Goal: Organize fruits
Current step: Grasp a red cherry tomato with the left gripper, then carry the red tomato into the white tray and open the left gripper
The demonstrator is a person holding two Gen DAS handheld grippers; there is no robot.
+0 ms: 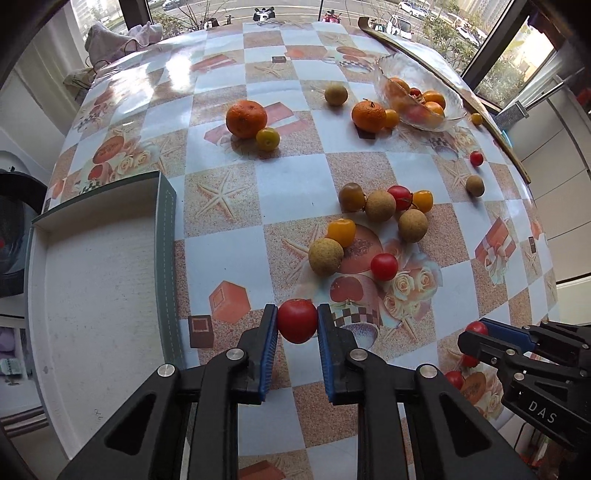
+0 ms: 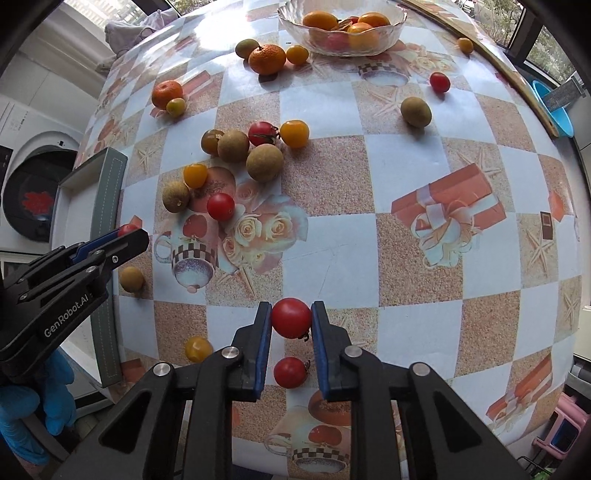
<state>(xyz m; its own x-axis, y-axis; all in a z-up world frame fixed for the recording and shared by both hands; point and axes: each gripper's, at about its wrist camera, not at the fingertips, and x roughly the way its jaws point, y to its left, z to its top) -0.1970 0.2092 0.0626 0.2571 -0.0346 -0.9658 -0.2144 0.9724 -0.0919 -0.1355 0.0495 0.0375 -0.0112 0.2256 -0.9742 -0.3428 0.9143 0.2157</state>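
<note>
Red cherry tomato (image 1: 297, 320) clamped in left gripper (image 1: 297, 325) near table's (image 2: 406, 258) left edge; right gripper (image 2: 291, 319) pinches another (image 2: 291, 317). Thin-skinned, soft, light, slippery: likely needs gentle squeeze across widest part.

Table (image 2: 332, 240) in checkered cloth — scattered fruits (image 2: 264, 162), glass bowl (image 2: 395, 26), grey-edged tray (image 1: 168, 229) at left edge.

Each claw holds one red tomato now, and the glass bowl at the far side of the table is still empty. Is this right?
Not quite. The left claw and right claw each hold a red tomato, but the glass bowl is not empty: the right wrist view shows orange and red fruits in it.
</note>
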